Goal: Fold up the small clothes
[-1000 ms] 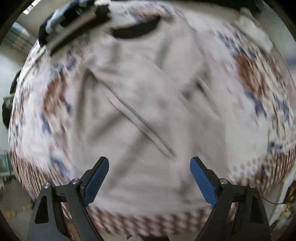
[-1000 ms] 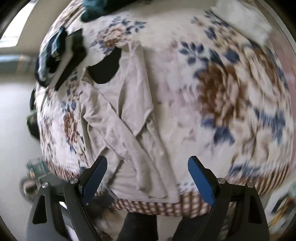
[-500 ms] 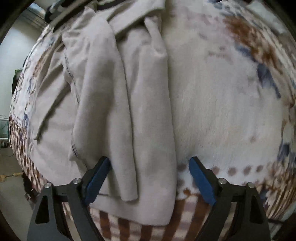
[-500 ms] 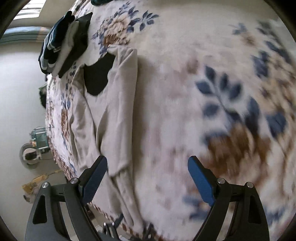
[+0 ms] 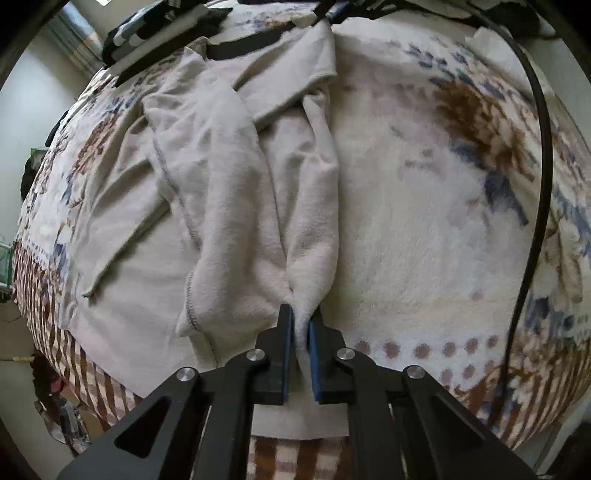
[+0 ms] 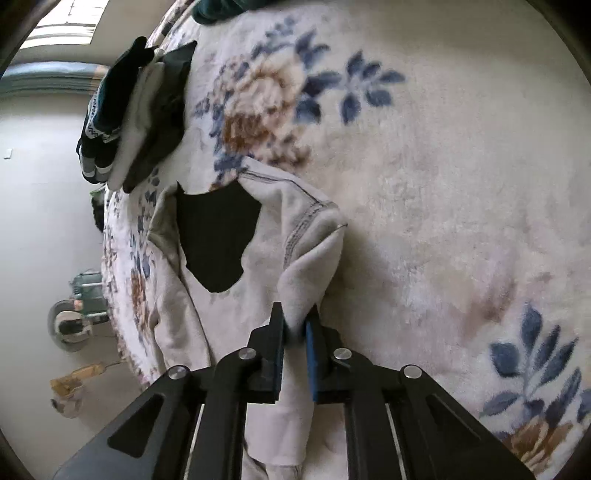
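A cream fleece top (image 5: 221,206) lies rumpled on a floral blanket (image 5: 424,221), one side folded in over its middle. My left gripper (image 5: 301,314) is closing its jaws on the top's right edge near the hem, and the blue pads pinch a fold of cloth. In the right wrist view the same top (image 6: 295,229) shows its black-lined neck opening (image 6: 218,236). My right gripper (image 6: 298,314) is closing its jaws on a bunched fold by the shoulder, just right of the neck, with cloth between the pads.
A stack of folded dark and white clothes (image 6: 129,118) sits at the blanket's far left edge, also seen as the stack (image 5: 162,26). A black cable (image 5: 539,184) hangs across the right side. Beyond the blanket's left edge (image 6: 110,258) the floor holds clutter (image 6: 74,321).
Both grippers came down onto the top and went from wide open to pinched on its cloth. The right gripper moved in from the bare blanket to the shoulder.
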Available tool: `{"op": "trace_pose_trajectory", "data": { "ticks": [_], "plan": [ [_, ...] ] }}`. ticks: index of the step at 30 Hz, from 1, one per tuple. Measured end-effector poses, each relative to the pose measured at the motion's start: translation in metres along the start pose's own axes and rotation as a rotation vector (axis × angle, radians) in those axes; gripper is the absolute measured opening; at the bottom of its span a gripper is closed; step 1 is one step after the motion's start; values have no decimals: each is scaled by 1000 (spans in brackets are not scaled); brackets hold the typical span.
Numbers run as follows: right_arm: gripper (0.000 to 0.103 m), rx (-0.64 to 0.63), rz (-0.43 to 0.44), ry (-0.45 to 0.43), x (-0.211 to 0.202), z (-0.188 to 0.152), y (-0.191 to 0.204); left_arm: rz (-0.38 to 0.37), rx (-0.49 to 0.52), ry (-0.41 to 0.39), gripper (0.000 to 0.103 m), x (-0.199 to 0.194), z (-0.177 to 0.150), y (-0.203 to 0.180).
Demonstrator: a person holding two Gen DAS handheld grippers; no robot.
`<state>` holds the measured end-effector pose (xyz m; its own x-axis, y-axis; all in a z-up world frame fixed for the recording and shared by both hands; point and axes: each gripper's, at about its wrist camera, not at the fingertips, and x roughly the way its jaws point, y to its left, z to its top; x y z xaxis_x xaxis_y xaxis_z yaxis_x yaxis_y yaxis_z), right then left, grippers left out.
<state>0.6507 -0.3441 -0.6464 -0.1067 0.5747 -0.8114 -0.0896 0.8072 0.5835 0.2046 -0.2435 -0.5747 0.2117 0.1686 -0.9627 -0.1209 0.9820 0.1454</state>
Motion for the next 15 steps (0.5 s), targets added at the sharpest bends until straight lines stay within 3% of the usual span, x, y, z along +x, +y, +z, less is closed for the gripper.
{"op": "trace_pose_trajectory", "data": {
  "ticks": [8,15],
  "plan": [
    [9,-51,-46,-20,-36,-7,51,-22,-106,-51,6,-47,1,40],
    [9,-101,-98,-16,-36,-1,120,-33,-308,-59,6,-63,4,129]
  ]
}}
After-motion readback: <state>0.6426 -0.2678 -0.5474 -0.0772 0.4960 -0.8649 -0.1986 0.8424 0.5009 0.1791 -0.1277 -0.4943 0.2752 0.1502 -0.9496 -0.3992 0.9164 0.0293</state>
